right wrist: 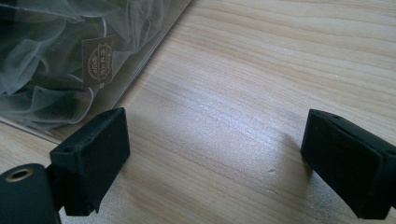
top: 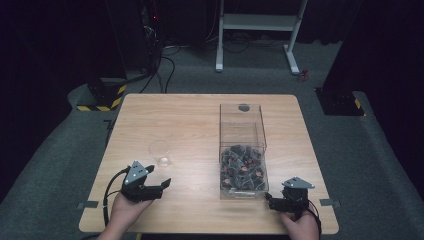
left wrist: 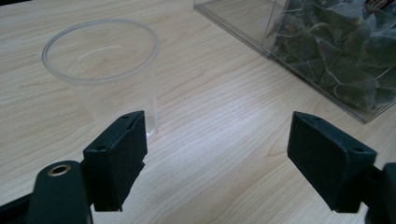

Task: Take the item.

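Both grippers, left gripper (top: 161, 186) and right gripper (top: 270, 199), resting jaws apart, nothing held; clear cup (top: 160, 153) empty, tea bags (top: 242, 167) untouched in box (top: 242, 120), everything left.

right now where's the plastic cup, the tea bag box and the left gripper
plastic cup (left wrist: 100, 51), left gripper view, on its rim
tea bag box (top: 243, 131), high view, on its clear side wall
left gripper (top: 159, 179), high view, between its fingertips
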`<state>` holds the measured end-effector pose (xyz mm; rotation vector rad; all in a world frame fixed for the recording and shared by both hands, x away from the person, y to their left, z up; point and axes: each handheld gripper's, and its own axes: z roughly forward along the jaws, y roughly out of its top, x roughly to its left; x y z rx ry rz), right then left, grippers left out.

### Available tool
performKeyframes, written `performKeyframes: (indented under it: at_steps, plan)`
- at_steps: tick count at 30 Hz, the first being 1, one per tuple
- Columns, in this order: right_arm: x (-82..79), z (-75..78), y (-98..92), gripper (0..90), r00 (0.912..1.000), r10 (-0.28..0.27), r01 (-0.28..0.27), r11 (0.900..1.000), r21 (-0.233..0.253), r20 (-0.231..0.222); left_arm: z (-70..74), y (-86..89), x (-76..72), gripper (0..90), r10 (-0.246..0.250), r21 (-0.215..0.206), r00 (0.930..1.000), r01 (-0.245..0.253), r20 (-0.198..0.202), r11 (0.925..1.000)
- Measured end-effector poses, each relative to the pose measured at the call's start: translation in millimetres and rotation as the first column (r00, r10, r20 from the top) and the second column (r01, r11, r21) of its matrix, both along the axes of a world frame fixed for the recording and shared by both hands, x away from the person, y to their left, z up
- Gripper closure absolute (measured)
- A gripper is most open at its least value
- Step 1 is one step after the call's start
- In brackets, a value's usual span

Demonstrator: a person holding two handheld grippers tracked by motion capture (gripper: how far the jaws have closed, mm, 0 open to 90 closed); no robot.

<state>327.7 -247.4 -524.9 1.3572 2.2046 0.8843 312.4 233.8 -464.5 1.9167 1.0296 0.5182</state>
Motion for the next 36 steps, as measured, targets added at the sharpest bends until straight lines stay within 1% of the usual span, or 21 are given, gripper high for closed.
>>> performKeyframes:
  at_steps: [2,6,8,10,11,12,13,16,17,18,20,23,29,33,36]
  plan:
    - [-0.1,0.1,0.0,7.7,1.0,-0.001,0.001,1.0,0.0,-0.001,1.6,-2.2,0.2,20.4,0.0,-0.009,1.0,0.0,0.002,1.0]
    - [0.0,0.0,0.0,7.7,1.0,0.0,0.0,1.0,0.0,0.0,3.6,-6.4,1.0,20.4,-0.006,-0.012,0.9999,0.006,0.011,0.9999]
    - [-0.1,0.0,0.0,7.7,1.0,-0.001,0.001,1.0,0.0,-0.001,4.2,-9.1,1.1,20.6,-0.007,-0.022,1.0,0.007,0.006,0.9997]
    - [-0.1,0.1,0.1,7.7,1.0,-0.001,0.001,1.0,0.0,-0.001,5.1,-10.1,2.3,20.6,-0.014,-0.016,0.9998,0.014,0.01,0.9998]
    - [0.0,0.0,0.0,7.7,1.0,0.0,0.0,1.0,0.0,0.0,5.4,-11.3,2.4,20.7,-0.012,-0.023,0.9999,0.012,0.005,0.9997]
    - [0.0,0.0,0.0,7.7,1.0,0.0,0.0,1.0,0.0,0.0,6.3,-11.5,2.9,20.7,-0.014,-0.017,0.9999,0.014,0.006,0.9998]
    - [-0.1,0.1,0.1,7.7,1.0,-0.001,0.001,1.0,0.0,-0.001,7.0,-13.0,2.8,20.6,-0.011,-0.027,0.9999,0.012,0.003,0.9996]
    - [-0.2,0.0,0.0,7.7,1.0,0.0,0.0,1.0,0.0,0.0,10.4,-17.2,2.7,20.8,-0.019,-0.024,0.9998,0.019,0.005,0.9995]
    - [-0.2,0.0,0.0,7.8,1.0,0.0,0.0,1.0,0.0,0.0,11.4,-18.0,3.3,20.8,-0.024,-0.017,0.9997,0.024,0.008,0.9996]
    - [-0.2,0.0,0.0,7.8,1.0,0.001,-0.001,1.0,0.0,0.0,12.4,-19.8,5.4,20.8,-0.029,-0.03,0.9996,0.029,0.007,0.9991]
    - [-0.2,0.0,0.0,7.7,1.0,0.001,-0.001,1.0,0.0,0.0,12.8,-20.6,6.6,20.8,-0.03,-0.036,0.9995,0.03,0.008,0.9989]
    - [-0.2,0.0,0.0,7.8,1.0,0.0,0.0,1.0,0.0,0.0,13.7,-23.8,8.9,21.0,-0.029,-0.038,0.9994,0.03,0.018,0.9988]
    - [-0.1,0.0,0.0,7.8,1.0,0.0,0.0,1.0,0.0,0.0,13.9,-30.5,10.8,21.3,-0.037,-0.055,0.9991,0.038,0.021,0.9978]
    - [-0.2,0.0,0.1,7.8,1.0,-0.002,0.002,1.0,0.0,-0.001,16.4,-34.7,12.5,21.8,-0.046,-0.052,0.9983,0.048,0.036,0.9975]
    - [-0.2,0.0,0.1,7.8,1.0,-0.002,0.002,1.0,0.0,-0.001,19.7,-41.0,14.7,22.0,-0.053,-0.06,0.9975,0.056,0.046,0.9966]
